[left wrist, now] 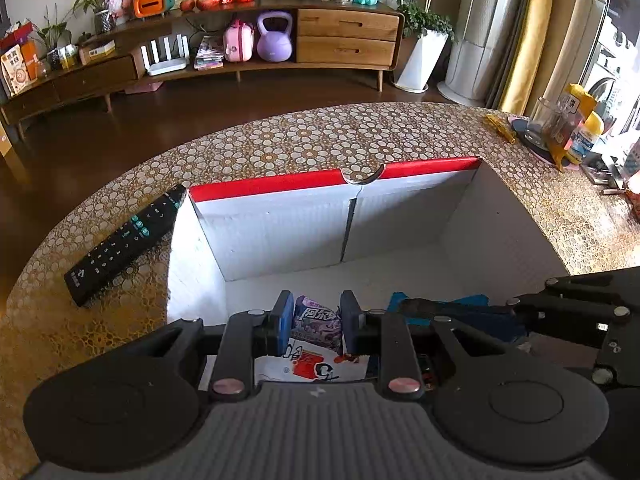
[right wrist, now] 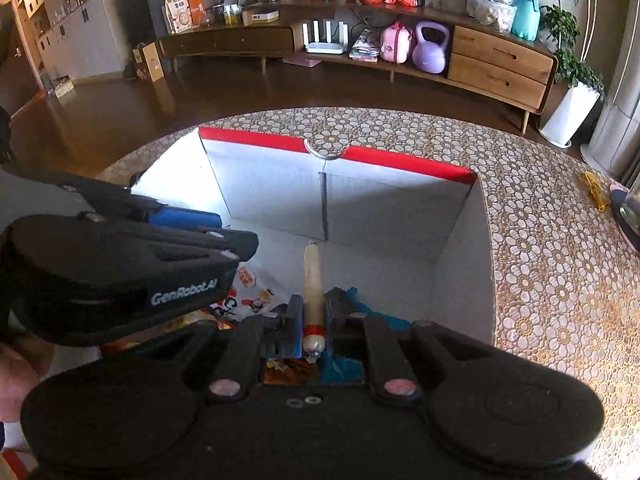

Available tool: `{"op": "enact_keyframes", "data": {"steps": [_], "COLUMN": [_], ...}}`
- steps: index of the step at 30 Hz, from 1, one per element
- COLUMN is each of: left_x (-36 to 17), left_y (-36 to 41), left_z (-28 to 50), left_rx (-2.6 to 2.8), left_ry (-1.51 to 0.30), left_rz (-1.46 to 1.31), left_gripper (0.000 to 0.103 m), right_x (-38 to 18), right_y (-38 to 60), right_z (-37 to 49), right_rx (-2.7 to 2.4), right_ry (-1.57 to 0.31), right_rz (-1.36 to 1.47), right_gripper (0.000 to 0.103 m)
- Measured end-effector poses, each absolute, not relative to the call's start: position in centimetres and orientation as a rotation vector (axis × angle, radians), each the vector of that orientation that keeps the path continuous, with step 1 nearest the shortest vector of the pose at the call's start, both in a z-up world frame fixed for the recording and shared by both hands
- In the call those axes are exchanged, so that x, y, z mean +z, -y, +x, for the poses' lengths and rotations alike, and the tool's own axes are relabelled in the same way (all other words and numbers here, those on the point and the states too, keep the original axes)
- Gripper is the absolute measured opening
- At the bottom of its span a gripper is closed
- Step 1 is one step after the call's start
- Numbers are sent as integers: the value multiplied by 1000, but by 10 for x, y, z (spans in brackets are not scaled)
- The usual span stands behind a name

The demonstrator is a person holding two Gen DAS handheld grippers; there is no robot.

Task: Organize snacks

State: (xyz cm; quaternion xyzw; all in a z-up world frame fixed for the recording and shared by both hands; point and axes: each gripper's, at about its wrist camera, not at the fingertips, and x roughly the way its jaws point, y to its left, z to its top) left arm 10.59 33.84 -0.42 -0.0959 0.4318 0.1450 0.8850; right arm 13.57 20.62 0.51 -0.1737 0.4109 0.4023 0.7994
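White cardboard: the box [right wrist: 400,216] with a red top edge stands open on the flower-patterned table [right wrist: 540,240]; both grippers reach down into it from the near side.
Left gripper [left wrist: 316,320]: jaws nearly shut, pads pressing either side of a purple snack packet [left wrist: 316,322], held just above a white packet with red print [left wrist: 312,364] on the box floor.
Right gripper [right wrist: 314,320]: jaws all but shut on a sausage stick [right wrist: 313,280], gripped low on its near end, at the red band.
Where the sausage is: inside the box, right of centre, over a blue wrapper [right wrist: 344,368] and an orange one [right wrist: 288,370] at the near wall.
Sausage axis: long axis runs near to far, in line with the fingers; the free end points at the seam in the far wall, the clipped end sits at the pads.
Packet orientation: upright between the pads, printed face toward the camera; its long axis I cannot tell.
Step in hand, as I judge it: setting both snacks down in the box.
Doing it well: lower until the sausage's far end meets the floor, then let go so it lies flat along the near-far line and does not roll; place the packet in bare floor left of it, not stacked.
Risk: the two grippers are close together; release one at a time.
Off to the left: a remote control [left wrist: 124,240] on the table, not part of this.
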Motion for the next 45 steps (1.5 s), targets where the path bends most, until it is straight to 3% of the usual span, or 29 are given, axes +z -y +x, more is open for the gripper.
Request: {"op": "enact_keyframes", "data": {"steps": [1, 7, 9, 16, 26, 29, 35, 37, 39, 40, 41, 45], "left_x": [-4, 0, 2, 20, 45, 52, 55, 54, 52, 52, 52, 52], "left_y": [-338, -330, -326, -308, -275, -262, -238, -234, -231, -231, -230, -224], "left_z": [106, 99, 93, 71, 30, 14, -13, -21, -27, -30, -33, -42], "left_rx": [304, 334, 335, 360, 429, 452, 500, 517, 528, 531, 538, 567], "left_ry": [-900, -893, -881, -812, -714, -676, -644, -642, -653, -653, -647, -640], "left_rz": [-203, -217, -225, -241, -271, -278, -285, -293, -304, -309, -316, -321], "left_gripper": [25, 34, 47, 65, 67, 80, 82, 86, 95, 95, 95, 100], "right_x": [6, 13, 16, 32, 47, 52, 58, 61, 61, 62, 63, 64], "right_y": [-205, -200, -196, -179, -146, -132, -98, -88, -79, -73, -69, -55], "right_z": [135, 129, 126, 110, 80, 70, 54, 52, 48, 47, 47, 47], "right_rx": [863, 866, 867, 876, 881, 876, 859, 848, 831, 822, 812, 783], "right_ry": [-880, -846, -838, -787, -710, -681, -649, -641, -635, -626, -621, -619], "right_rz": [-366, -380, -373, -353, -314, -297, -238, -225, -201, -185, -175, -158], "right_gripper": [17, 18, 18, 20, 35, 37, 41, 42, 54, 66, 71, 74]}}
